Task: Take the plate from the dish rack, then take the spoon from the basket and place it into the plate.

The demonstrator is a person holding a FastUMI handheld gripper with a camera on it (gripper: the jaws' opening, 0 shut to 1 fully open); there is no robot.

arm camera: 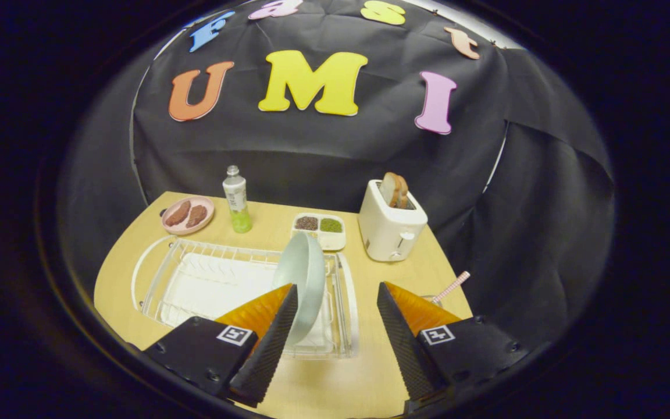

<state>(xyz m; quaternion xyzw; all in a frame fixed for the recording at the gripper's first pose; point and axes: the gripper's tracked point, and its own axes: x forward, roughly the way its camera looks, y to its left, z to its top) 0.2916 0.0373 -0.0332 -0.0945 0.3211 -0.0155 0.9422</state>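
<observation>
The gripper [335, 297] hung over the near end of the table [370, 372] w/ its fingers spread wide and nothing between them – released, not grasping. The plate [303, 279] stood on edge in the rack [242, 256], at the rack's right end, tilted a little and leaning left. Upright storage like that makes sense: the wires hold it by the rim so it drains, and it leaves the top edge free to pinch. The left finger overlapped the plate's lower part in view; whether it touched, can't tell. The right finger sat well to the plate's right, over bare table.

Judging by the pose, the step in hand was lining up on the plate – fingers would need to shift left so the rim falls between them, then close.

The spoon [451, 286] – only a checked handle showed, poking up just beyond the right finger, from what was prob. the basket [430, 299], mostly hidden behind that finger. Handle-up suits a grab from above.

Beyond the rack: a pink dish [188, 215] w/ two brown pieces, a bottle [236, 201], a small tray [319, 230] w/ two fillings, a toaster [392, 227] w/ bread in the slot. All stood clear of the rack, so no obstacle to lifting the plate. Risk: the thin rim slipping as it leaves the wires.
</observation>
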